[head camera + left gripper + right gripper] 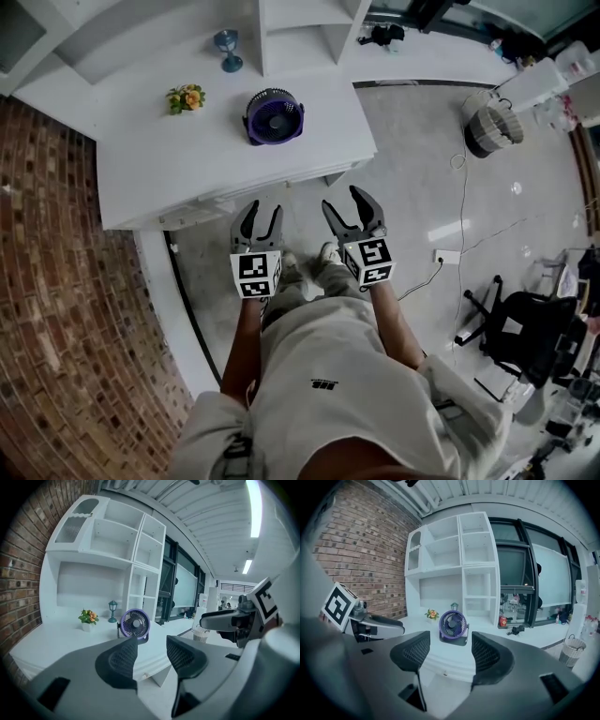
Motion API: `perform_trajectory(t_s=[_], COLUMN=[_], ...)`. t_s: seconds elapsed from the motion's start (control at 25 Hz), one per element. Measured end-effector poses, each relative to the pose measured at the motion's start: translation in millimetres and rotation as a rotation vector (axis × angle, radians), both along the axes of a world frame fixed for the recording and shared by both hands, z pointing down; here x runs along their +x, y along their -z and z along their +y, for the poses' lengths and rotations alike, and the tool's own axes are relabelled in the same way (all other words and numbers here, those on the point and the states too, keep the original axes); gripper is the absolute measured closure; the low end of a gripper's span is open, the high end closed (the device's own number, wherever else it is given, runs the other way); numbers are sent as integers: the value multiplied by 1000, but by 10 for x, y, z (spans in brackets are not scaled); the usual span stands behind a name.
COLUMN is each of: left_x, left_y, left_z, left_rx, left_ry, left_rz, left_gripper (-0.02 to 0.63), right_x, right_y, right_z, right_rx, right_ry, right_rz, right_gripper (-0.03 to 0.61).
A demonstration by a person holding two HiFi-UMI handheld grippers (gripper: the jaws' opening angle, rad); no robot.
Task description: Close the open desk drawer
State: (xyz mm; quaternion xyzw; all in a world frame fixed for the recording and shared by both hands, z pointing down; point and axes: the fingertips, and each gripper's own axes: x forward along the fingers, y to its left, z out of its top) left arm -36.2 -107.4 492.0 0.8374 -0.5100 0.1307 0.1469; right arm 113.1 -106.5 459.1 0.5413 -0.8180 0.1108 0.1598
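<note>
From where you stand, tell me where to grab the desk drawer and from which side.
Grip the small knob, as it seems, on the drawer front below the desk edge, straight from the front: it alone sticks out. Left tool and right tool are open, empty.

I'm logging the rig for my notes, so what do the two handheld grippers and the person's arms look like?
The left gripper and right gripper each have two curved grey jaws with dark, mesh-textured pads. Behind each sits a white cube printed with black square markers. No cables show. Forearms are unsleeved; clothing is light-coloured.
</note>
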Motion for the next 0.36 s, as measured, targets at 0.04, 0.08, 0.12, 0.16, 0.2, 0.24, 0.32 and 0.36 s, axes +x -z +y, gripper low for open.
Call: perform_trajectory(t_s=[0.04,0.08,0.12,0.16,0.2,0.24,0.32,0.36], left_x=[-8,-14,-20,-27,-37,-50,-76,-88], left_y=[23,46,68,88,103,114,134,144], left_z=[0,-5,-9,-11,-13,-13,-8,-4], left_rx=[8,16,25,31,35,37,44,49], left_ry=[-1,-3,-5,-6,-5,-3,1,2], left_rz=[2,3,4,3,-1,-6,-10,-11], left_gripper=[408,408,408,408,408,408,408,408], right_x=[-11,-20,-27,-33,-36,-39,-54,-64], right_y=[23,36,50,68,89,115,165,186], right_z=[3,7,13,19,22,19,15,17], right_rx=[7,10,13,17,23,31,46,52], right_ry=[-2,-3,-5,-7,-8,-11,-14,-15], right_rz=[3,4,3,0,-1,-2,-3,-5], right_gripper=[299,299,299,301,301,302,302,304])
